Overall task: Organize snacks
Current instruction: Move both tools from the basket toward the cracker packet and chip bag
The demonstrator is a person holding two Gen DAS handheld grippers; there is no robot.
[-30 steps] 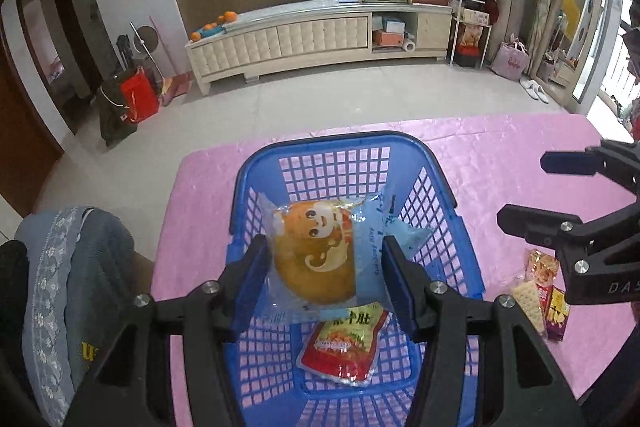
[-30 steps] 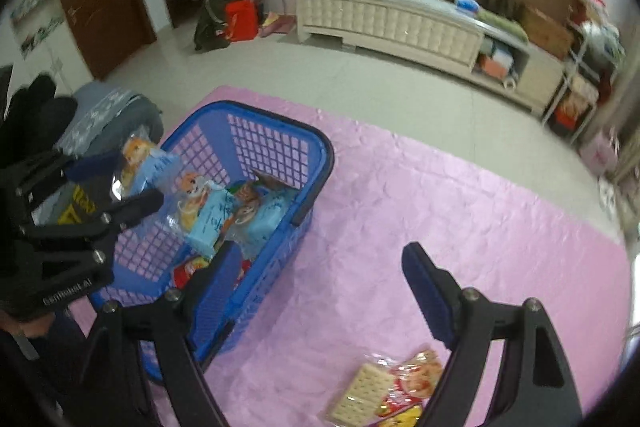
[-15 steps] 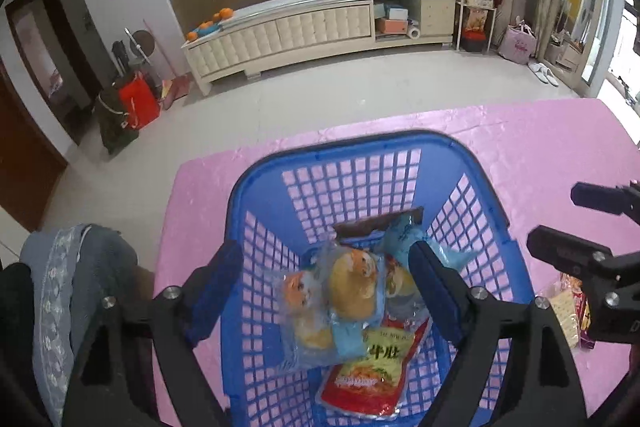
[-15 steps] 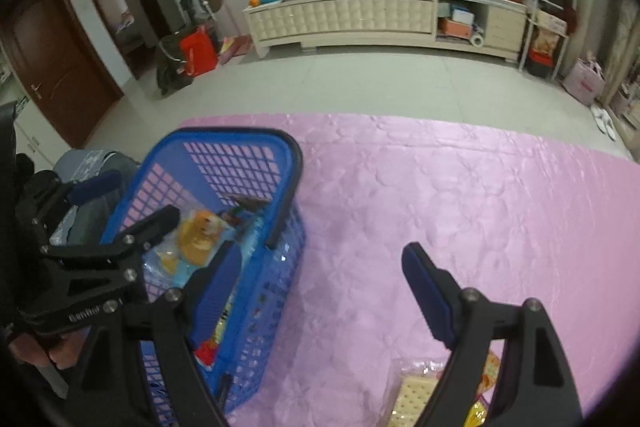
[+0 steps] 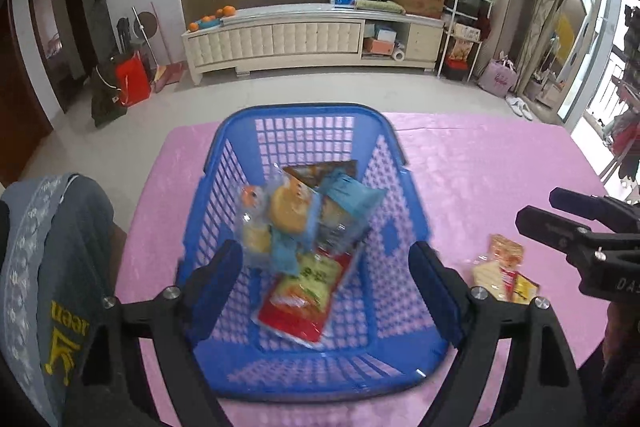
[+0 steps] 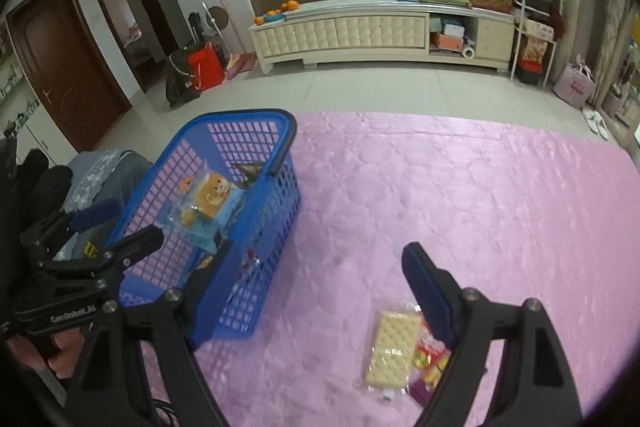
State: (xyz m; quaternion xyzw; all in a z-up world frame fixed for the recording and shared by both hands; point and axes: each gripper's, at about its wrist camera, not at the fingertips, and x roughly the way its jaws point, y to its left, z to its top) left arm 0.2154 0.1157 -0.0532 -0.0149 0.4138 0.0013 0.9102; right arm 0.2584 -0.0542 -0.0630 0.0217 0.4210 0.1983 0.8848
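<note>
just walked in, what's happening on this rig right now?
A person with a gripper in each hand is sorting snacks into a blue basket on a pink tablecloth. The left gripper has just opened, nothing between its fingers; the clear bun packets lie in the basket over a red pouch. The right gripper is open and empty above the cracker packet on the cloth.

Both grippers, the left gripper (image 5: 326,281) and the right gripper (image 6: 316,281), have black angular frames. Blue pads (image 6: 424,291) line the jaws' inner faces. Silver screws (image 5: 476,293) sit just behind them, with white lettering farther back.
</note>
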